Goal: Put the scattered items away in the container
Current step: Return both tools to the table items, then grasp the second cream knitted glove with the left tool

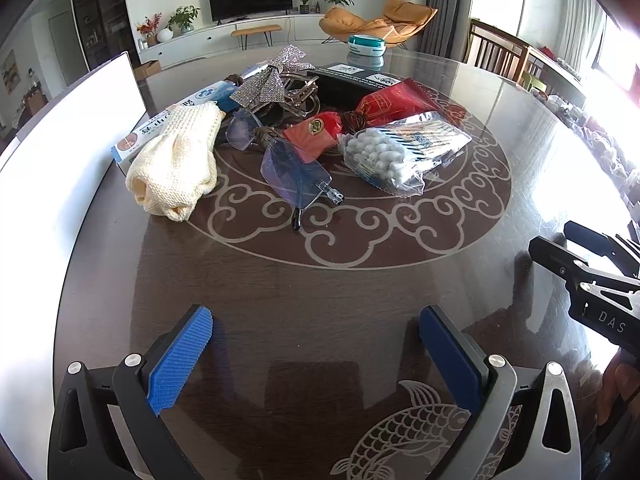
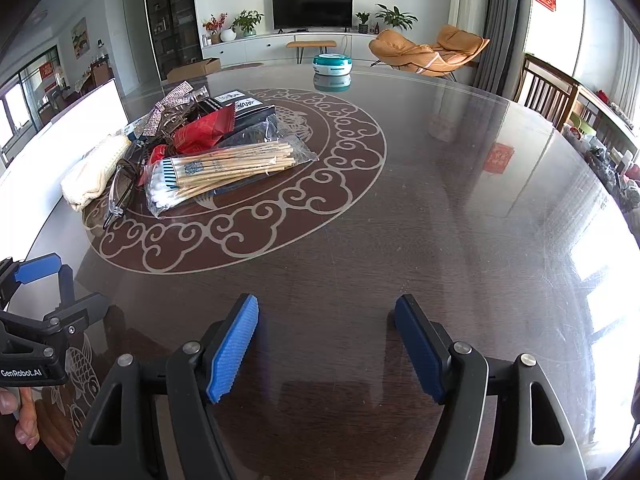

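Note:
A heap of loose items lies on the dark round table (image 1: 320,280): a cream knitted cloth (image 1: 176,164), blue-lensed glasses (image 1: 292,172), a bag of cotton swabs (image 1: 400,152), red packets (image 1: 396,100), a silver sparkly bow (image 1: 272,76), a black box (image 1: 352,80) and a blue-white carton (image 1: 200,98). Left of the heap stands a white container (image 1: 80,128), of which only the outer wall shows. My left gripper (image 1: 316,320) hangs open over bare table, well short of the heap. Further right, my right gripper (image 2: 326,308) is open too, with nothing between its pads.
A teal and white round case (image 2: 332,65) sits at the far side of the table. Wooden chairs (image 2: 548,88) stand past the right rim. The swab bag (image 2: 224,168) is the item closest to the right gripper. A hand (image 2: 24,420) holds the left gripper's handle.

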A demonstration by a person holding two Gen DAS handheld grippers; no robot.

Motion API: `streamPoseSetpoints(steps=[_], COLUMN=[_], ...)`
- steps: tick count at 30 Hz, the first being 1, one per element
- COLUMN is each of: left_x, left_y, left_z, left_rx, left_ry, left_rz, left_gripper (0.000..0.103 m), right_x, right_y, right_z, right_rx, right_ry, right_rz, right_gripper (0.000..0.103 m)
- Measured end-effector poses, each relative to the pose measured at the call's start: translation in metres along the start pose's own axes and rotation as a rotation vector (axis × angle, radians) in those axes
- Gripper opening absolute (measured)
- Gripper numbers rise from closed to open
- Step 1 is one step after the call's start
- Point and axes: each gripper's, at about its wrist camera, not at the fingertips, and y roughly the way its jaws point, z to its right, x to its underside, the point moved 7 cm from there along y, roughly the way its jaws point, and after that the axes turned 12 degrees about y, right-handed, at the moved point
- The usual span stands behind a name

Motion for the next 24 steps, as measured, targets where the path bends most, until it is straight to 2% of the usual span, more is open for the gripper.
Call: streamPoseSetpoints(steps=[7,15,24], left_x=[0.003,0.002,-0.012], left_y=[-0.001,0.006,0.021], left_z=[-0.004,-0.036,-0.079], left_rx=[0.015,0.011,-0.025], left_ry=[0.016,0.002,-0.074], left_rz=[-0.021,-0.056,-0.096], left_gripper=[0.103,0.103,0.103], right_x=[0.000,0.000,0.000], right_y=[0.000,0.000,0.000], right_z=[0.000,0.000,-0.001], right_rx=[0.000,0.000,0.000], right_ry=[0.000,0.001,0.001], right_rz=[0.000,0.001,0.001], right_gripper=[0.072,0.072,0.072])
